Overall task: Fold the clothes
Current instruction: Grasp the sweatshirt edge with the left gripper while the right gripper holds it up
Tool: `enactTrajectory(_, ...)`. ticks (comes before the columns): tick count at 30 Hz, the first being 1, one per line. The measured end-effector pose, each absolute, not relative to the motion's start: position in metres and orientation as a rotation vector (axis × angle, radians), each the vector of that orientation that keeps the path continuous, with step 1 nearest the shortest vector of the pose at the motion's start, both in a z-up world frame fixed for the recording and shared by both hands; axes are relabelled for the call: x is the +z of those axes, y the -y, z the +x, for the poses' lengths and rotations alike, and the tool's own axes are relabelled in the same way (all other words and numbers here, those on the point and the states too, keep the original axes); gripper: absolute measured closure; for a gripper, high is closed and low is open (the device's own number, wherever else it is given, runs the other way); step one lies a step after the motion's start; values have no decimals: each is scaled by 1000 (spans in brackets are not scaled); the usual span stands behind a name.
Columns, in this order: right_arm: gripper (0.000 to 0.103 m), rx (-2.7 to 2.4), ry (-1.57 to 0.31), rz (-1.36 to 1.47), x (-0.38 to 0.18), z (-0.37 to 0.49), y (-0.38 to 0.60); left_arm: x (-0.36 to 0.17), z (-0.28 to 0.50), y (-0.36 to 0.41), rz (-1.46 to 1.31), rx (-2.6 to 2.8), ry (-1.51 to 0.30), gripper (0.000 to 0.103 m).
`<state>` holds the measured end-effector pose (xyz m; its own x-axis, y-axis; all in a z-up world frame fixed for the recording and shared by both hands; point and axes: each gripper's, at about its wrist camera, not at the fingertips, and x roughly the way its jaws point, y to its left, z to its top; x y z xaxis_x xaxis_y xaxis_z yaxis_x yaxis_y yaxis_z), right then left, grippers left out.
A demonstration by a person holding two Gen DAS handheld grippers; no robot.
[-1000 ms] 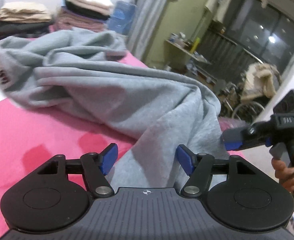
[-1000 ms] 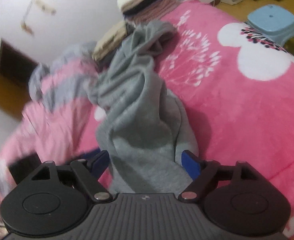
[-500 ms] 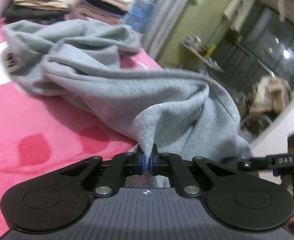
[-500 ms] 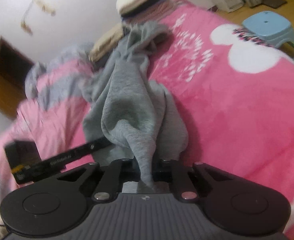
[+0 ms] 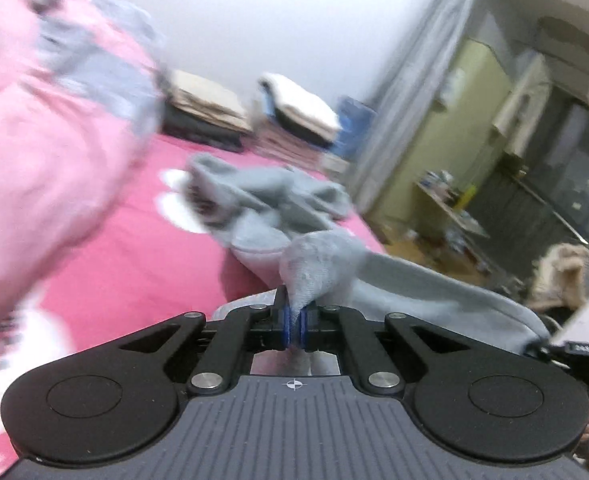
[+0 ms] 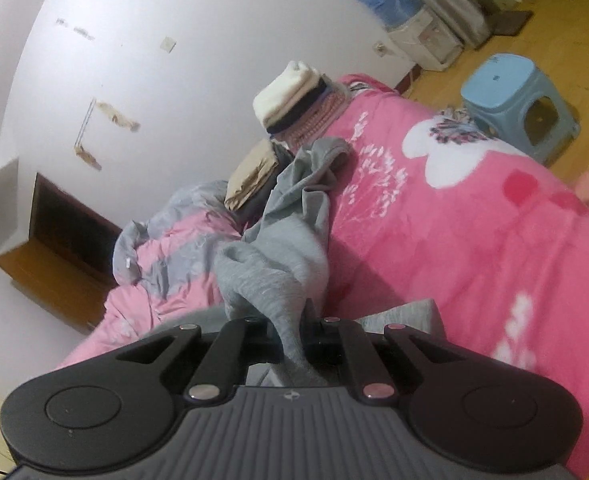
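Note:
A grey sweatshirt (image 5: 278, 216) lies bunched on the pink bed cover (image 5: 134, 264). My left gripper (image 5: 293, 326) is shut on a pinch of its grey fabric, and the cloth stretches from there to the right toward the other gripper's tip (image 5: 582, 348). In the right wrist view the same grey sweatshirt (image 6: 294, 240) rises from the bed cover (image 6: 474, 240) into my right gripper (image 6: 294, 340), which is shut on a fold of it. The far end of the garment still rests near the folded stacks.
Folded clothes stacks (image 5: 294, 120) sit at the head of the bed, also seen as folded clothes stacks (image 6: 294, 100) in the right wrist view. A pink and grey quilt (image 6: 166, 248) is heaped on the left. A blue stool (image 6: 514, 100) stands on the wooden floor.
Both grippers went from open to shut on the grey sweatshirt, then rose and swung, lifting the near edge of the cloth off the bed.

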<state>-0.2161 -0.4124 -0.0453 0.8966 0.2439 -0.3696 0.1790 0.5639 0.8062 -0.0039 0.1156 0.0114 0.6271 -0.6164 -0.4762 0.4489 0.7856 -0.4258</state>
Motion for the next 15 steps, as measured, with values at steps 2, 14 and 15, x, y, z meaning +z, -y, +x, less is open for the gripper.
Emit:
enactTrajectory(2, 96, 46, -491, 993, -49, -226, 407, 17, -15, -133, -274, -555, -647, 101)
enactTrajectory(14, 95, 136, -655, 880, -73, -200, 351, -36, -43, -154, -290, -460, -891, 98)
enactTrajectory(15, 95, 143, -673, 861, -76, -195, 346, -43, -44, -153, -287, -455, -905, 96)
